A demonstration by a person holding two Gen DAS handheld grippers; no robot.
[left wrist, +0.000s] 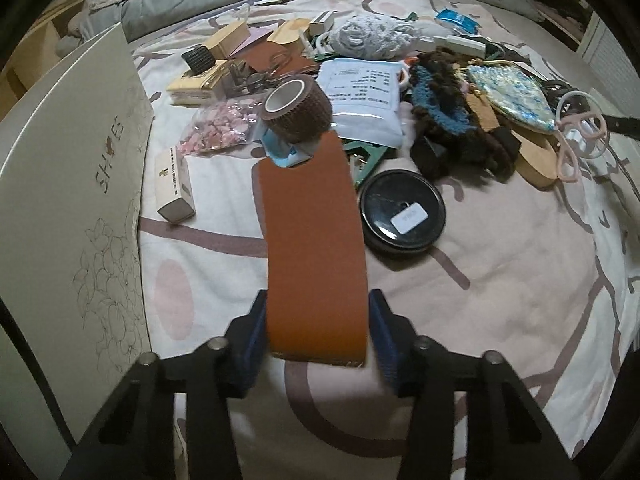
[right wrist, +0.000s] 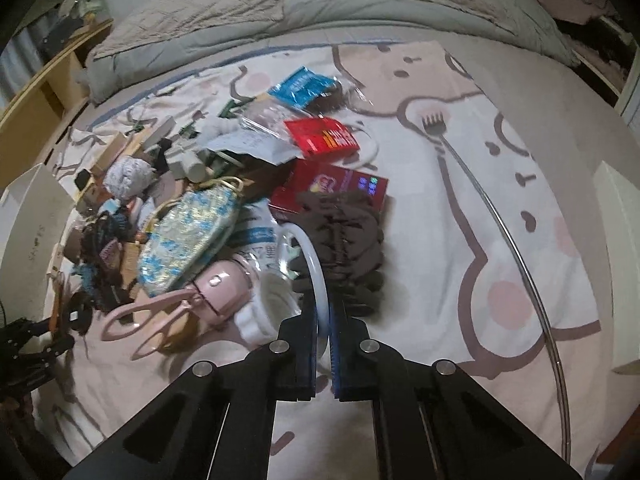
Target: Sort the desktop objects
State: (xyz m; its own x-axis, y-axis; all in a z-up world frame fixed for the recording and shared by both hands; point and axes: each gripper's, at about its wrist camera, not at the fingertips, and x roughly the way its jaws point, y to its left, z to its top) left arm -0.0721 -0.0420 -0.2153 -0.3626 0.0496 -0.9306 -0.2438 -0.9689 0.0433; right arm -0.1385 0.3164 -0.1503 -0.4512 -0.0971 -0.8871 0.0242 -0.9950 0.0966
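A flat orange-brown leather strip runs from my left gripper away toward the pile. The blue pads press on both long edges of its near end, which hangs just above the bedsheet. Its far end lies by a brown tape roll. In the right wrist view, my right gripper is shut on a thin white ring that curves up out of the jaws beside a brown hair claw. The pile of small objects fills the bed beyond both grippers.
A white shoe box stands at the left, with a small white carton, a round black tin and a patterned pouch nearby. Pink scissors, a red box and a long fork lie on the sheet. A grey duvet bounds the far side.
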